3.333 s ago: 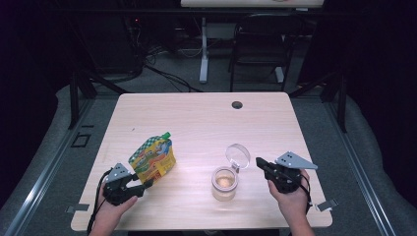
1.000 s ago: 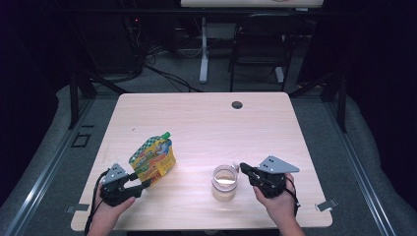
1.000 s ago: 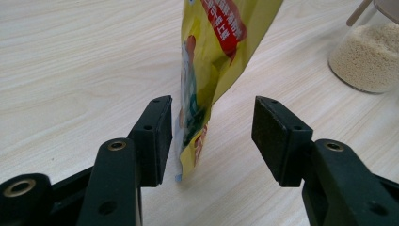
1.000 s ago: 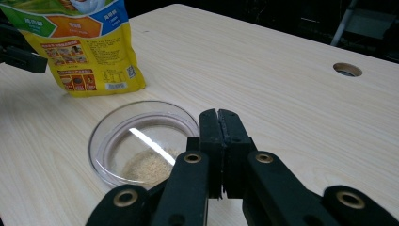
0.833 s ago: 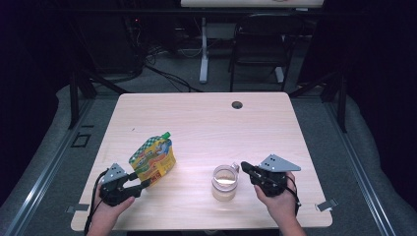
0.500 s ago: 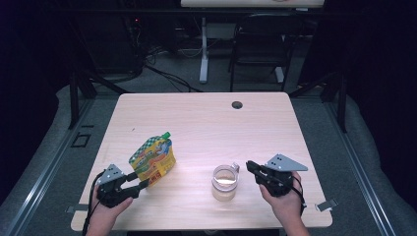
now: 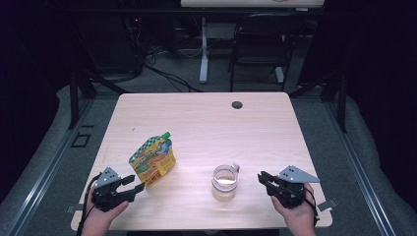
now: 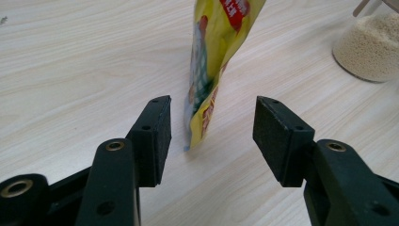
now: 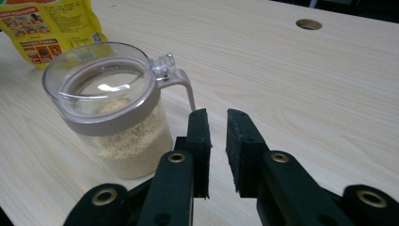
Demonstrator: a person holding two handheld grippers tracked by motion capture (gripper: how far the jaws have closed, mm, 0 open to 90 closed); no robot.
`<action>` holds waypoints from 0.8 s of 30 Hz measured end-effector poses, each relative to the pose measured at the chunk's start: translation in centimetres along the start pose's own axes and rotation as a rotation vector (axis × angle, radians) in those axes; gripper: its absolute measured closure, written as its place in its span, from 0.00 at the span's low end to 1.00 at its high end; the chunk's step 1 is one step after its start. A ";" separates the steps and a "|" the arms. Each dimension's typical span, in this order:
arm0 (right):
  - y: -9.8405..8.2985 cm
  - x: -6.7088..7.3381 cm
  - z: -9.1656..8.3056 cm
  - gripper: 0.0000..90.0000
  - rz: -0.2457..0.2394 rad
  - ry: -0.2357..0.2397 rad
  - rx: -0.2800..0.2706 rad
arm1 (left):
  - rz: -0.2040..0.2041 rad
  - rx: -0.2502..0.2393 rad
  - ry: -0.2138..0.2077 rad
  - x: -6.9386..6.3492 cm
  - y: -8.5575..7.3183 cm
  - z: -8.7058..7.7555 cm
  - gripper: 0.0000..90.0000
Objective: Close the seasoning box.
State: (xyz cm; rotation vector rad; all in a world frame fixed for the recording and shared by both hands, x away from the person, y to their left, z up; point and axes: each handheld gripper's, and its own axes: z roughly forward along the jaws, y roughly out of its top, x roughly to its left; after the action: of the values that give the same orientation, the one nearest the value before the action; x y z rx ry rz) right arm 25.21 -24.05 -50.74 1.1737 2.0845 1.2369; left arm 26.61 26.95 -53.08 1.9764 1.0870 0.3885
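Note:
A yellow and green pouch [image 7: 153, 160] with a green cap stands at the table's front left. My left gripper [image 7: 139, 186] is just in front of it and open. In the left gripper view the pouch's lower edge [image 8: 203, 108] lies between the pads without touching them. A clear jar [image 7: 225, 182] of beige grains stands right of the pouch with its lid down. My right gripper [image 7: 261, 176] is a short way right of the jar. Its jaws have just been opening. In the right gripper view a narrow gap shows at the right gripper [image 9: 217, 123], with nothing in it, close to the jar [image 9: 117, 117] and its lid tab [image 9: 165, 66].
A round cable hole [image 7: 237, 104] sits near the table's far edge and also appears as a hole [image 9: 308, 23] in the right gripper view. Beyond the light wooden table [image 7: 196, 123] are a chair, desk legs and cables on the floor.
The jar's lid, raised in the oldest frame, is down. My right gripper has drawn back to the right, away from the jar, and its jaws have parted. The left gripper has stayed put.

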 end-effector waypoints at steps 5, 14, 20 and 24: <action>-0.7 -0.4 -0.1 0.85 0.018 -0.015 -0.012 | -0.012 0.004 0.017 0.6 -0.6 -0.7 0.53; -1.6 -0.6 0.5 0.80 0.029 -0.029 -0.029 | -0.081 -0.024 0.034 2.2 -2.0 -1.0 0.53; -2.2 -0.6 1.5 0.74 0.004 -0.023 -0.002 | -0.086 -0.020 0.044 2.8 -2.1 -0.5 0.53; -2.5 -0.9 1.7 0.70 0.017 -0.020 0.007 | -0.077 -0.021 0.052 3.1 -2.1 -0.3 0.53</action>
State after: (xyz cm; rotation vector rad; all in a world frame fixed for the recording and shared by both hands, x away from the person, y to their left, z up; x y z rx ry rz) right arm 25.80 -24.59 -53.81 1.2040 2.0700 1.2209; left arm 27.11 30.21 -54.87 1.9096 1.1833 0.4103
